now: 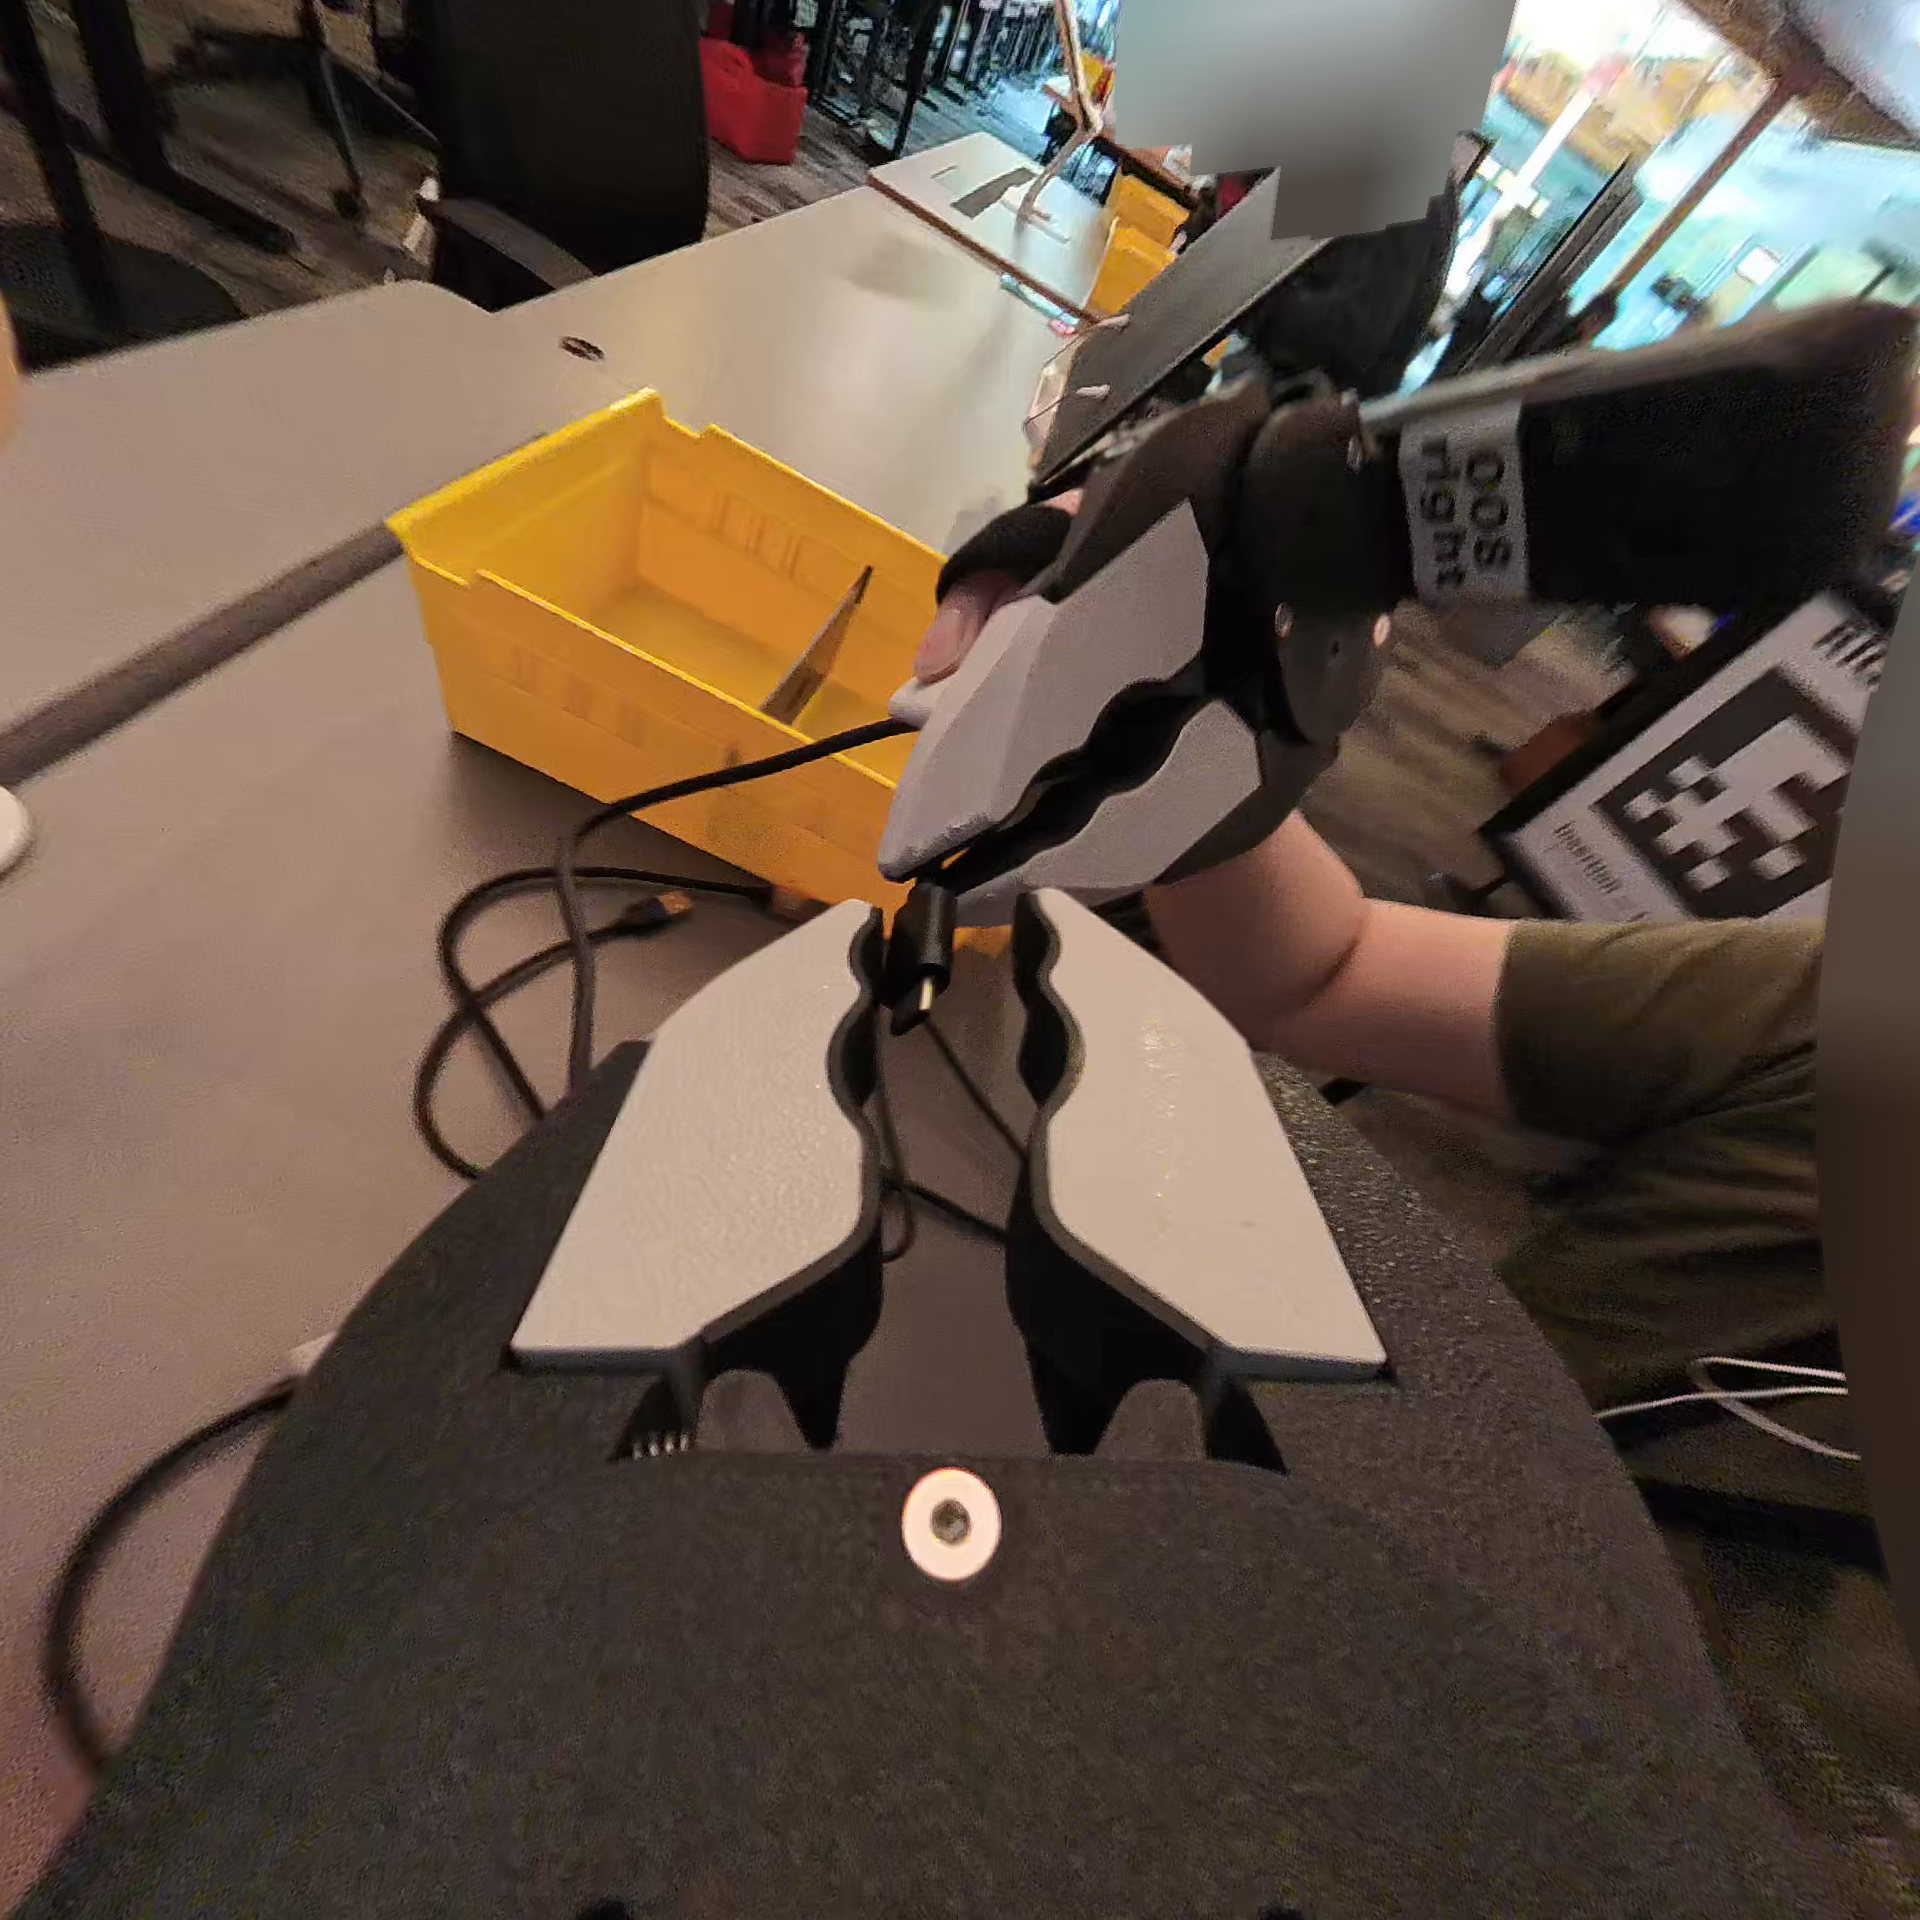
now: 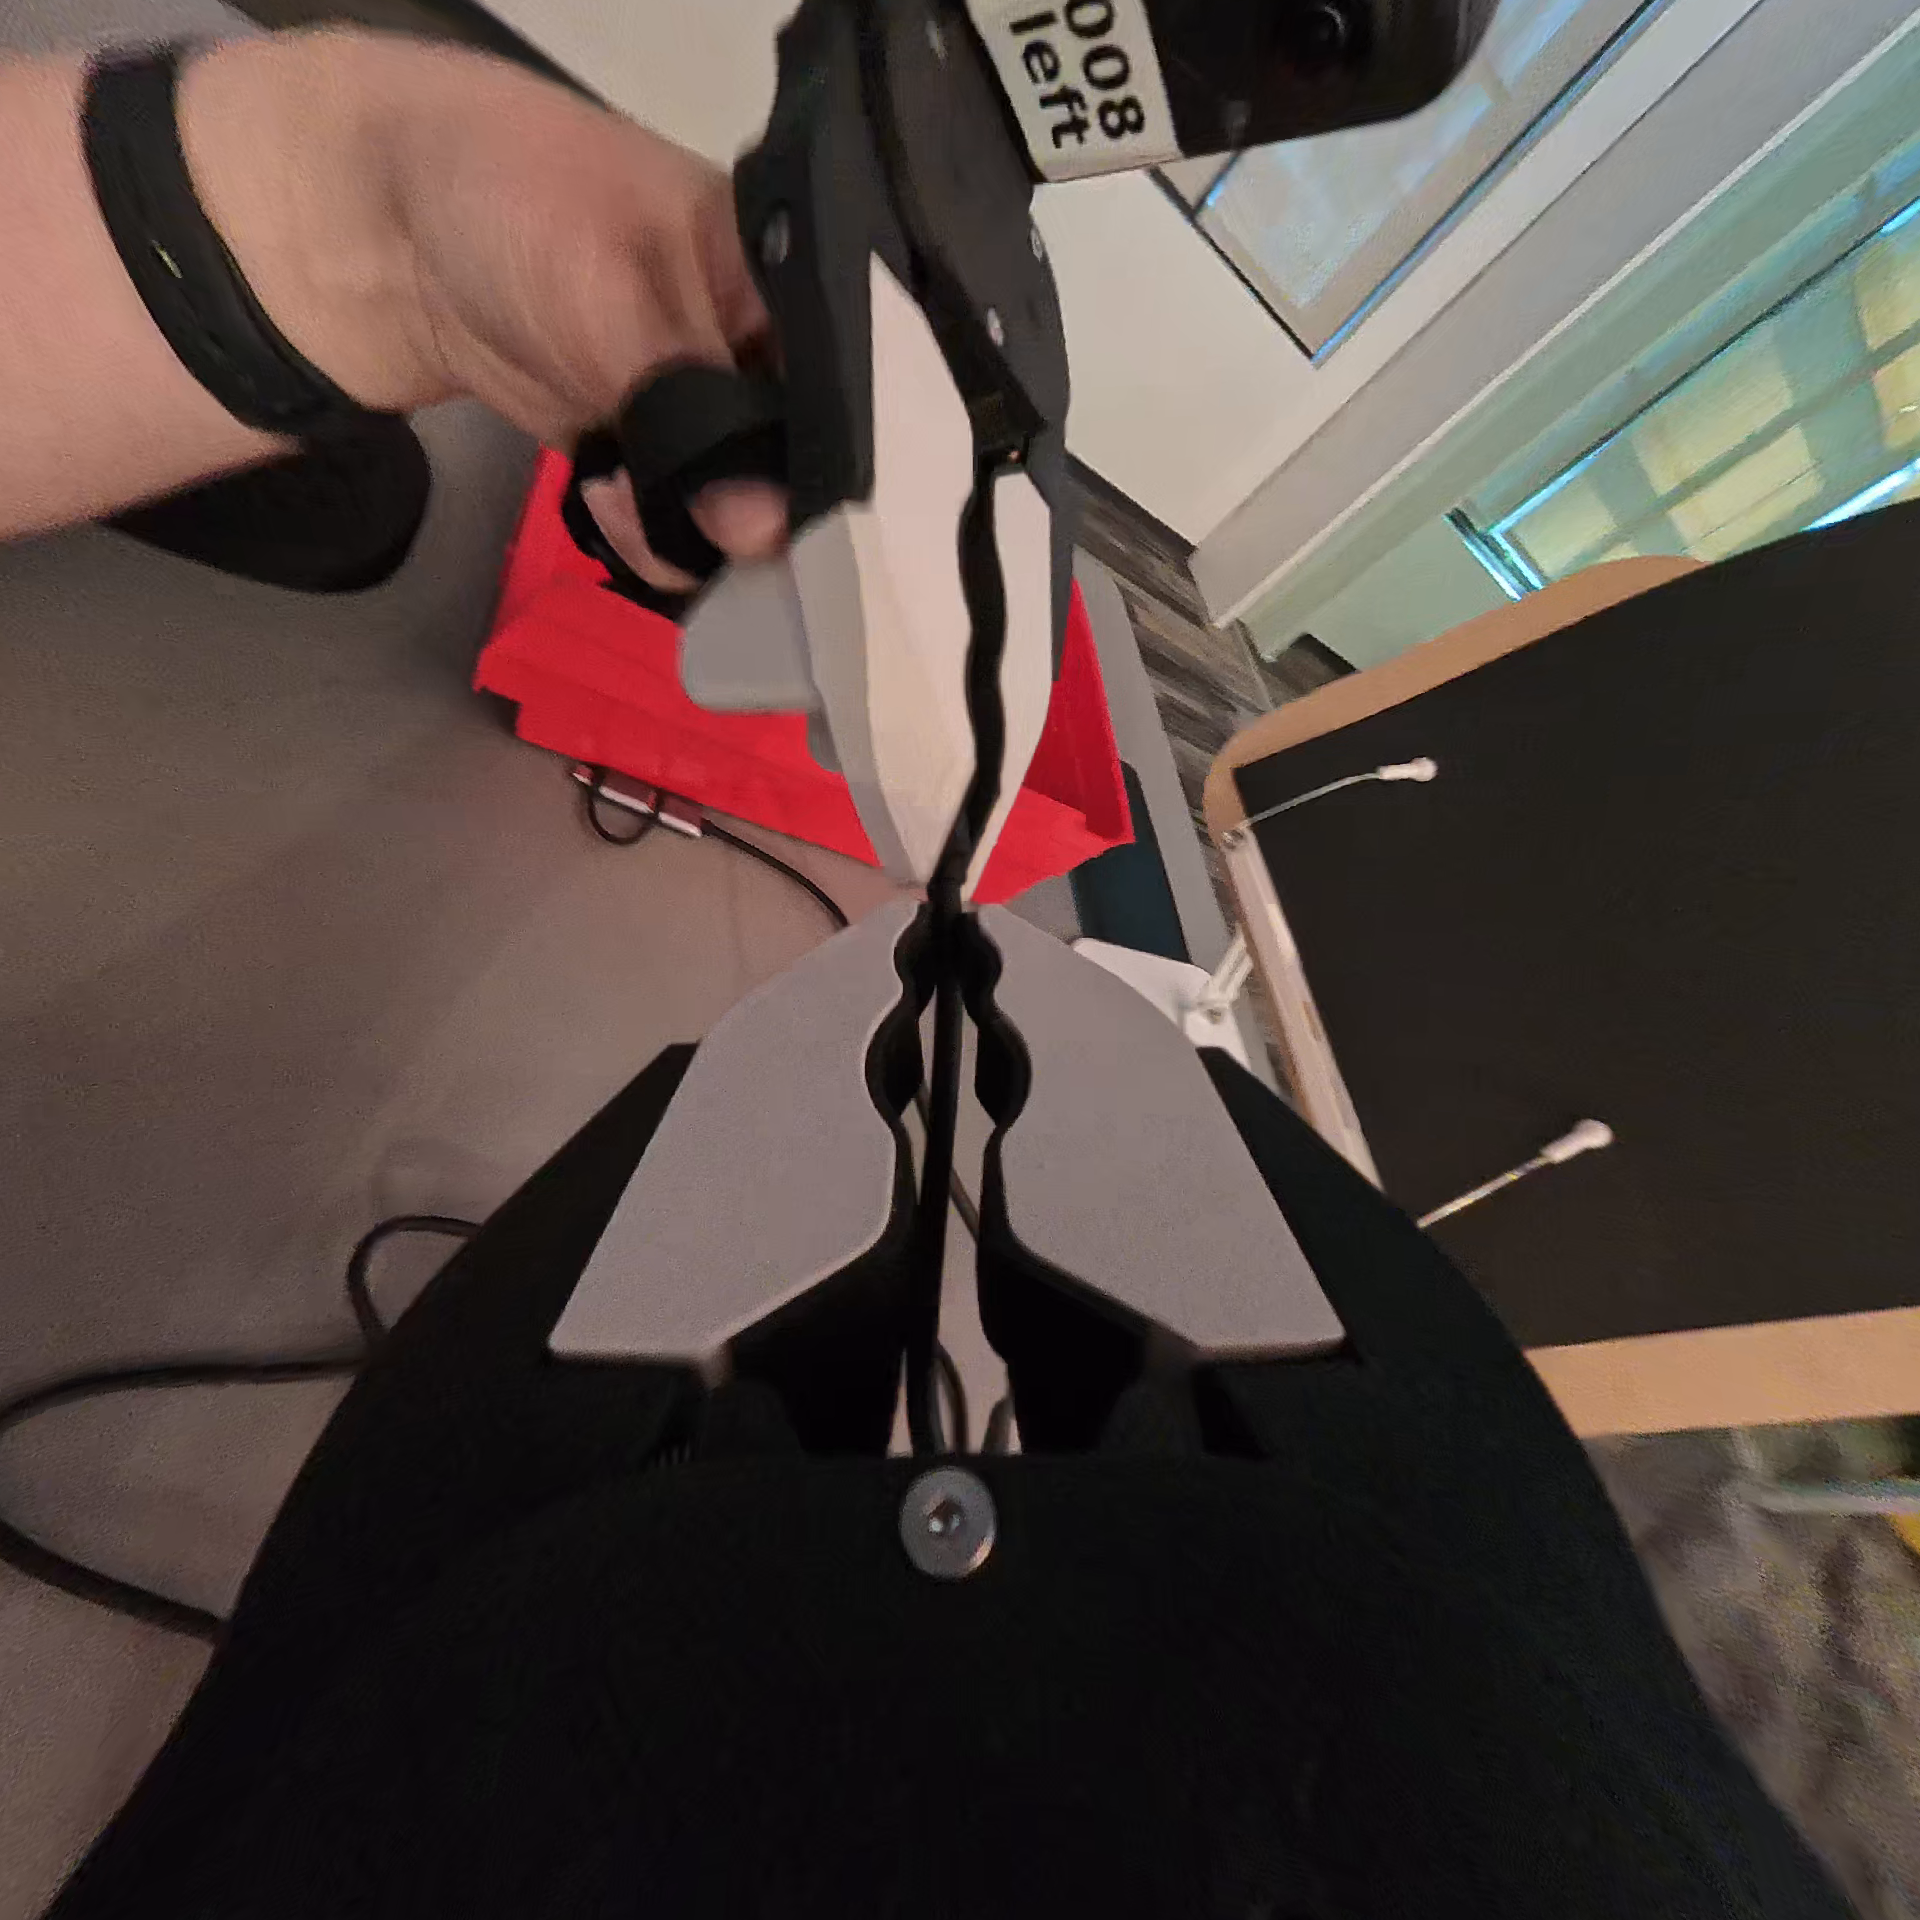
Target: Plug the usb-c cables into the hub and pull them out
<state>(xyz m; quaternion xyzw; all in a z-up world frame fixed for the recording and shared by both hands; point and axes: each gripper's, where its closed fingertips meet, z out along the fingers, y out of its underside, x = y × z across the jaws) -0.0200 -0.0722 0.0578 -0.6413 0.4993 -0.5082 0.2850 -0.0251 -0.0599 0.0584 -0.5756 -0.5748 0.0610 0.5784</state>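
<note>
While the hub is nowhere to be made out in either view, everything is seen to turn on one small black plug (image 1: 920,951) in mid-air. Far left, slack loops of the cable (image 2: 935,1143) are spread over the grey worktop (image 1: 260,1039), and a second loose connector is left lying among them. Just beyond, a yellow bin (image 1: 582,686) is parked on the worktop, well clear of the action.

At centre, the left tool (image 1: 945,906) is held spread, with nothing pinched. The plug is hung right in the gap between its tips, closer to the left finger, though contact cannot be confirmed. Its long axis is pointed downward and a little toward the left tool's palm, metal end lowest.

From the right, the right tool (image 2: 940,925) is brought in nose to nose. It is pressed onto the cable just behind the plug, so the plug is carried below its tips. The cable is then run back between its fingers.

A handover or re-grip looks to be set up. For that, the left tool need only be squeezed across the plug's body, since the plug is already lined up inside the gap.
</note>
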